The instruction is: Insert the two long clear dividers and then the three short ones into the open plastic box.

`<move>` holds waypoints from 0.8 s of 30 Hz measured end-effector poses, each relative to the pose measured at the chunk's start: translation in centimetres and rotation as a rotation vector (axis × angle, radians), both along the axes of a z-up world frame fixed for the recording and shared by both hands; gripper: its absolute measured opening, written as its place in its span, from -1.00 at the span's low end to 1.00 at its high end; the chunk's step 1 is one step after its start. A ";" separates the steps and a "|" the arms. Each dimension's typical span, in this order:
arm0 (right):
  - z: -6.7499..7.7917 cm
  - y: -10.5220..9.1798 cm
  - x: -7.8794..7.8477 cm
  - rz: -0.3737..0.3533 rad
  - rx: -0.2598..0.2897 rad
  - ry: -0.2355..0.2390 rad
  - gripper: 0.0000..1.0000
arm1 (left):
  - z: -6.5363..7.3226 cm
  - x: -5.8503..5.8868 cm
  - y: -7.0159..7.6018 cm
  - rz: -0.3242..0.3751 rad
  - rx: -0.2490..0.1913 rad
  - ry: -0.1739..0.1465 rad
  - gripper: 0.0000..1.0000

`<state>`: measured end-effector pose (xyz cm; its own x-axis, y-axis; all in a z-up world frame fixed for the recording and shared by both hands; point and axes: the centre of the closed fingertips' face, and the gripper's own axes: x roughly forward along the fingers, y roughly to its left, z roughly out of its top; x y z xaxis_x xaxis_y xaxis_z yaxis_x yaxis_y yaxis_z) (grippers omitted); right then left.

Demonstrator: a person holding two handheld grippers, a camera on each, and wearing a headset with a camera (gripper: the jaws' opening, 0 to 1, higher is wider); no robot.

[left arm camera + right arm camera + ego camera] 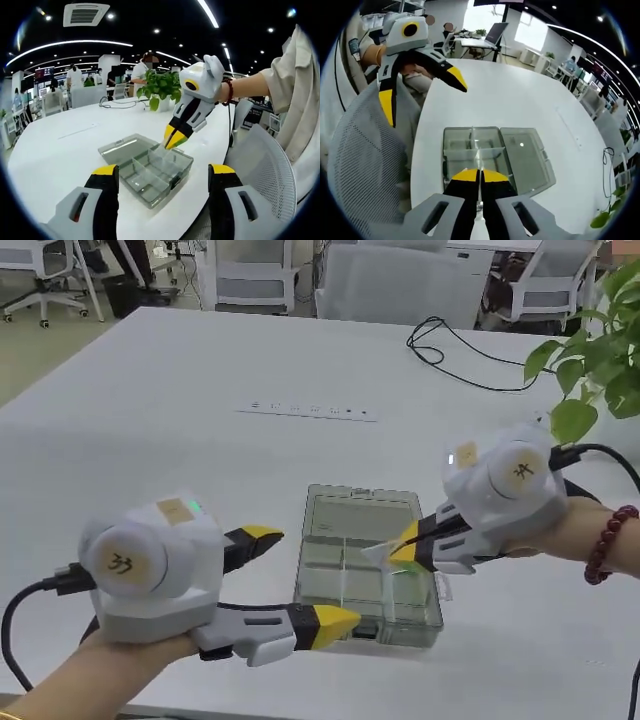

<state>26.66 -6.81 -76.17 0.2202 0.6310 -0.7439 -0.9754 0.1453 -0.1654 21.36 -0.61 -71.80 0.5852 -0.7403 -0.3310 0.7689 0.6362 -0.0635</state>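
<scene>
Clear divider (384, 552) is what I'm holding right now: my right gripper (408, 548) is clamping it edge-on, just above the near-right part of the box (400, 626). My left gripper (300, 577) is hanging wide open with nothing in it, just beside the box's left side and not touching it.

Risks as I'm judging them:
- Nothing is bracing the box. If I'm pushing down off-centre, it's likely sliding on the smooth table (200, 440).
- Slots are clear on clear, so I'm half guessing the line-up. A slight tilt means the divider is jamming or landing in the wrong slot.
- The piece is thin and is probably bowing or slipping out of the jaws under force.

Looks: the divider is a thin see-through strip, nearly vanishing in the right gripper view (480, 161). The box is transparent with a faint green tint, its lid (360, 508) lying open flat on the far side. Seated dividers (345, 575) are splitting the base into compartments; I can't tell how many are in.
</scene>
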 end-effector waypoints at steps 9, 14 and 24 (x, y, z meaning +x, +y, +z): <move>-0.4 0.2 0.1 0.003 -0.016 0.022 -0.95 | 0.0 0.2 0.1 -0.001 0.008 -0.001 0.47; -0.5 0.6 0.4 0.005 -0.032 0.048 -0.95 | -0.1 0.2 0.1 -0.002 0.016 -0.002 0.47; -1.2 1.8 0.1 0.095 -0.086 0.009 -0.96 | 0.0 0.2 0.2 0.002 0.012 0.000 0.48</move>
